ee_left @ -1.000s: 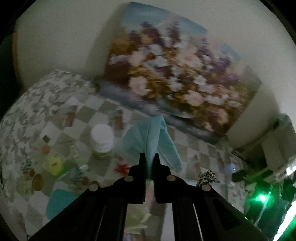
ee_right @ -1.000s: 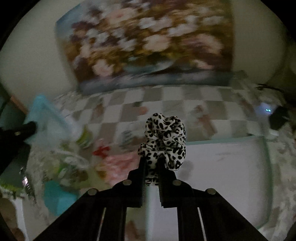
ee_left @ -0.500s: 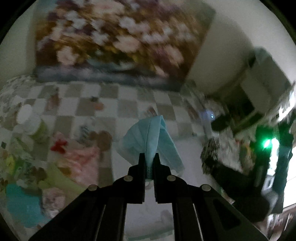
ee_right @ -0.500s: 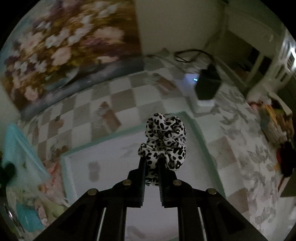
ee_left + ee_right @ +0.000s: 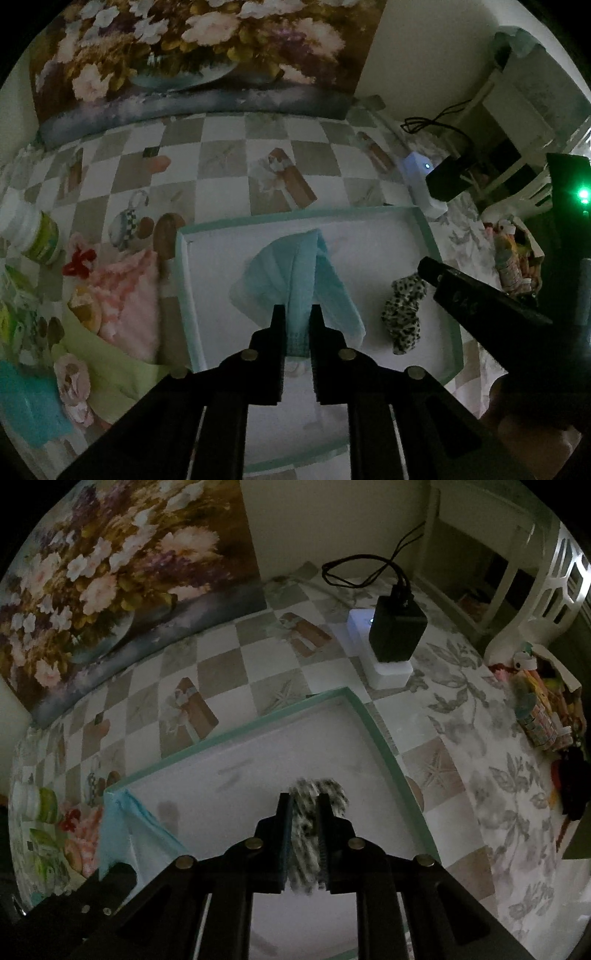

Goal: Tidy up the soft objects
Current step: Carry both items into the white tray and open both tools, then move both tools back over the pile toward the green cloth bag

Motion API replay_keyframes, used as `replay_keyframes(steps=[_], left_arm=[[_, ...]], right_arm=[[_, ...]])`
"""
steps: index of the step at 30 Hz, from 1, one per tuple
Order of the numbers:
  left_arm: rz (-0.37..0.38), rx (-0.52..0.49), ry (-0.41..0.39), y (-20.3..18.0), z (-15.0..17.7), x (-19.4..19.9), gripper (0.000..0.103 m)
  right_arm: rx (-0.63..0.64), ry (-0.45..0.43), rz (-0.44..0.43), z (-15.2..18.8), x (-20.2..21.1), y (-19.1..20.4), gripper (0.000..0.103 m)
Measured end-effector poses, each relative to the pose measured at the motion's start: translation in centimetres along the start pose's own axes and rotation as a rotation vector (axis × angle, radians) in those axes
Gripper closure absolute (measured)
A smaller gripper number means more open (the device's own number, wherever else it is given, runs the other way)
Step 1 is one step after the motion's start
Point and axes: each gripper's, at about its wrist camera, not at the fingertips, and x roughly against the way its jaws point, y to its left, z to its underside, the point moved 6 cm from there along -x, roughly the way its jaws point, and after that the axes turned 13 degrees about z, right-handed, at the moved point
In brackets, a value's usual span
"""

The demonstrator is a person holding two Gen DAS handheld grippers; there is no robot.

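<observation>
My left gripper [image 5: 297, 314] is shut on a light blue face mask [image 5: 295, 280] and holds it over the white tray with the teal rim [image 5: 183, 280]. My right gripper [image 5: 306, 801] has its jaws slightly apart around a blurred leopard-print scrunchie [image 5: 314, 805], which is slipping down between them over the tray's [image 5: 373, 731] right part. In the left wrist view the scrunchie [image 5: 402, 314] hangs free below the right gripper's finger [image 5: 480, 295]. The mask also shows at the left of the right wrist view [image 5: 125, 830].
Left of the tray lie a pink cloth [image 5: 129, 295], a light green cloth [image 5: 110, 369], a red hair clip [image 5: 79, 260], a teal item [image 5: 26, 402] and a white-lidded jar [image 5: 33, 232]. A black charger on a white block [image 5: 391, 638] stands beyond the tray. A flower painting [image 5: 192, 55] leans on the wall.
Both grippers swung right and down over the tray. The right jaws have parted a little and the scrunchie is dropping out. The left gripper still holds the mask.
</observation>
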Motion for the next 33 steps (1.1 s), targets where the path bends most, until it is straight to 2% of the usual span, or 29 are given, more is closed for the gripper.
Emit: replay_keyframes(steps=[1, 2, 5, 8, 9, 12, 13, 18, 25, 33], left_arm=[[0.000, 0.004, 0.001, 0.1, 0.0, 0.0, 0.088], [0.000, 0.011, 0.001, 0.2, -0.1, 0.0, 0.082], [-0.004, 0.022, -0.005, 0.4, -0.2, 0.2, 0.056], [-0.011, 0.023, -0.021, 0.4, -0.3, 0.6, 0.045], [-0.012, 0.024, -0.025, 0.5, -0.4, 0.7, 0.042], [-0.004, 0.037, -0.030, 0.7, -0.5, 0.7, 0.025], [-0.001, 0.040, -0.031, 0.7, -0.5, 0.7, 0.024], [-0.003, 0.061, -0.047, 1.2, -0.6, 0.9, 0.019], [-0.034, 0.094, -0.104, 2.9, -1.5, 3.1, 0.018], [-0.094, 0.156, -0.189, 7.5, -2.5, 8.5, 0.018]], right_arm=[[-0.003, 0.001, -0.003, 0.0, 0.1, 0.1, 0.081], [-0.003, 0.002, -0.006, 0.0, 0.1, 0.1, 0.080], [0.003, -0.003, -0.011, -0.1, 0.3, 0.4, 0.074], [0.011, -0.008, -0.009, -0.1, 0.4, 0.6, 0.065], [0.012, -0.010, -0.008, -0.1, 0.5, 0.7, 0.058], [0.016, -0.014, -0.007, -0.1, 0.7, 0.8, 0.048], [0.015, -0.015, -0.010, -0.1, 0.7, 0.9, 0.042], [0.013, -0.030, 0.000, -0.3, 1.2, 0.8, 0.033], [-0.028, -0.064, 0.002, -0.9, 2.4, -0.1, 0.031], [-0.067, -0.134, -0.015, -1.8, 5.3, -0.7, 0.032]])
